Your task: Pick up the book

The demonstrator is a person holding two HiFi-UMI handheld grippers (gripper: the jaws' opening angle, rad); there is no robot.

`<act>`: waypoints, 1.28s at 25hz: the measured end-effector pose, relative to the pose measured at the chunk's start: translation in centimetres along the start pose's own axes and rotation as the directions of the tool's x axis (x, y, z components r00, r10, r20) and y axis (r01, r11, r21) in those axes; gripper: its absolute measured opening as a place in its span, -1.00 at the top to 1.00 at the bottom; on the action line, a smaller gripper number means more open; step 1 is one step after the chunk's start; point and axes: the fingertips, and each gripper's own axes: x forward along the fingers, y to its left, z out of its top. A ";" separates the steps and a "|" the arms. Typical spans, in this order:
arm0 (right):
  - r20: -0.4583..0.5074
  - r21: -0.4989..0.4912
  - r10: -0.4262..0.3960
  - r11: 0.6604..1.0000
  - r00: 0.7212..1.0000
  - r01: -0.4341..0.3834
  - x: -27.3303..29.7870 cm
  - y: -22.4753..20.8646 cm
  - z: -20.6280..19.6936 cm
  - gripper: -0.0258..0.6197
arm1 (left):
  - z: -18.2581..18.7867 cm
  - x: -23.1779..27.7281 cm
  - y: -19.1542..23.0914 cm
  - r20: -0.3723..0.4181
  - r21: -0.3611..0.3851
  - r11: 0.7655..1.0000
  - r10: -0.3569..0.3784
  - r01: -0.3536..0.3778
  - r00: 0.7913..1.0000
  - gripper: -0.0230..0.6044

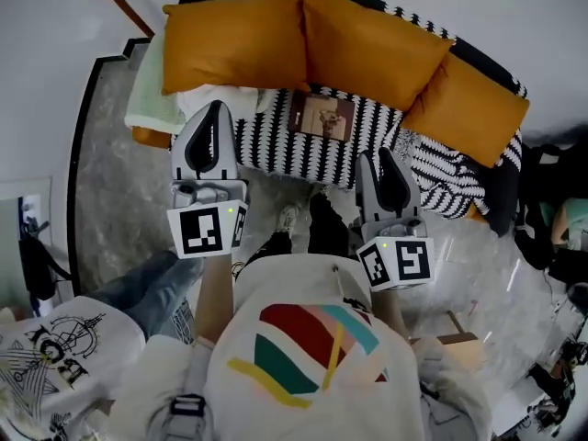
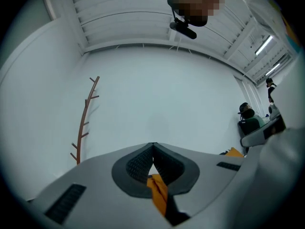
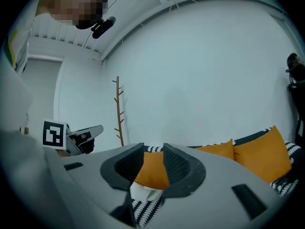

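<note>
The book [image 1: 322, 116], brown with a pale picture on its cover, lies flat on the striped black-and-white throw [image 1: 276, 145] covering the sofa seat. My left gripper [image 1: 215, 107] reaches over the sofa's left part, left of the book, with its jaws shut and nothing held. In the left gripper view, the left gripper [image 2: 153, 147] shows its tips meeting against a white wall. My right gripper [image 1: 379, 156] hangs in front of the sofa edge, below and right of the book, jaws open and empty. The right gripper [image 3: 153, 149] looks toward an orange cushion [image 3: 151, 171]. Neither gripper view shows the book.
Three orange cushions [image 1: 367, 49] line the sofa back, and a pale green pillow [image 1: 152, 95] sits at its left end. A brown coat stand [image 2: 85, 123] rises by the wall. The wearer's shoes [image 1: 322, 220] stand on the marble floor, with another person's leg [image 1: 152, 283] lower left.
</note>
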 end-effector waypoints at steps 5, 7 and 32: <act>0.023 0.056 0.009 0.998 1.000 -0.010 6.2 -4.5 2.4 0.50 | 2.8 8.9 -1.4 0.039 0.037 0.998 -0.048 0.047 0.998 0.91; 0.040 0.056 0.011 0.998 0.999 -0.013 7.9 -7.1 3.2 0.50 | 3.4 12.1 -3.2 0.050 0.059 0.996 -0.075 0.072 0.996 0.91; -0.031 0.331 -0.075 0.940 0.997 0.081 16.7 -16.7 2.5 0.50 | 0.3 27.0 -8.7 -0.002 0.030 0.957 -0.289 0.289 0.957 0.90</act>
